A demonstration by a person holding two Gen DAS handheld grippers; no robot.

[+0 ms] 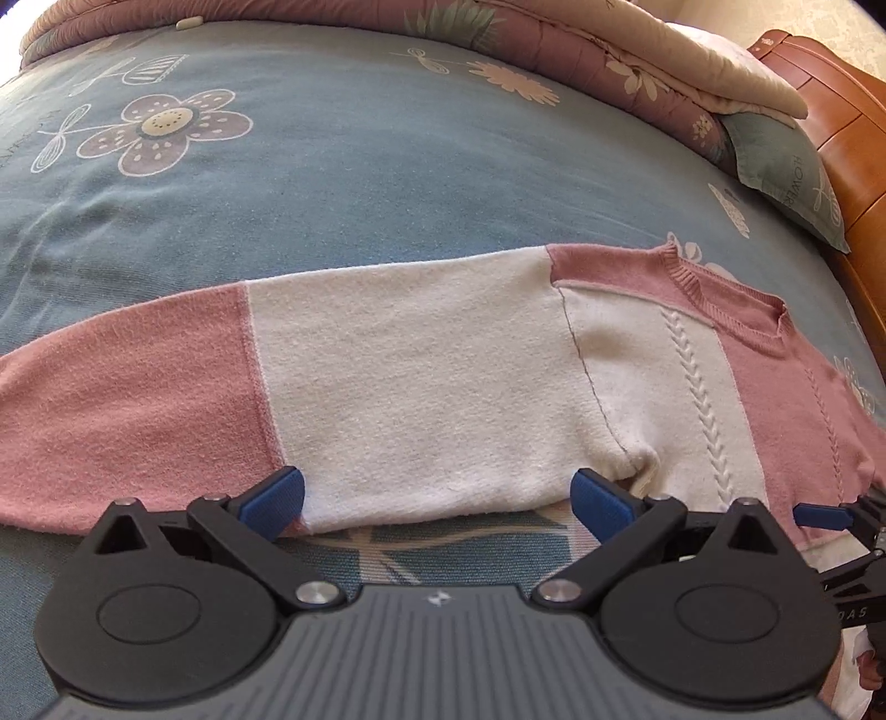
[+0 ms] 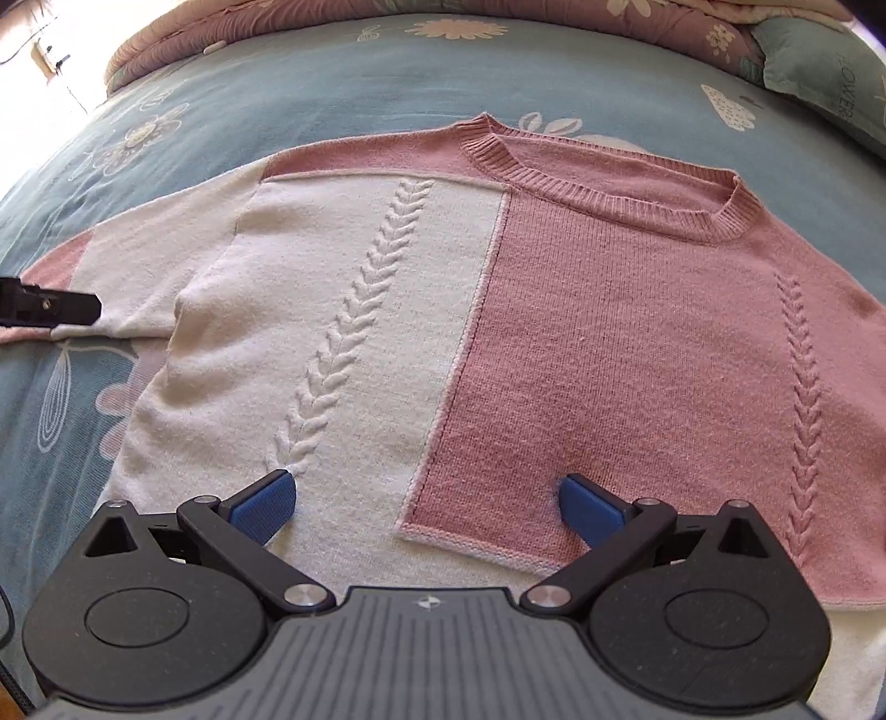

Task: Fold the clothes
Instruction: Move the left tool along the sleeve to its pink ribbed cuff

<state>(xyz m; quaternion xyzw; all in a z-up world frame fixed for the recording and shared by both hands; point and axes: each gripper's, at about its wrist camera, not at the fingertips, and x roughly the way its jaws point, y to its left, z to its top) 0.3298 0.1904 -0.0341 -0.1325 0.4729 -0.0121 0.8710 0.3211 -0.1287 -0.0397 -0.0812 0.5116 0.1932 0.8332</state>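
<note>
Sweater [image 2: 498,332], pink and cream knit, spread flat on blue floral bedsheet [image 1: 360,166], collar toward the far side. Sleeve [image 1: 277,387] stretched out sideways, its near edge just at the left gripper [image 1: 437,501]: fingers spread wide, gripping nothing. Right gripper [image 2: 423,498] likewise splayed over the body, blue pads [image 2: 266,507] resting at the knit, nothing pinched. Broad bare sheet beyond the sleeve; rolled quilt [image 1: 498,33] and pillow [image 1: 786,171] bounding the far edge.
</note>
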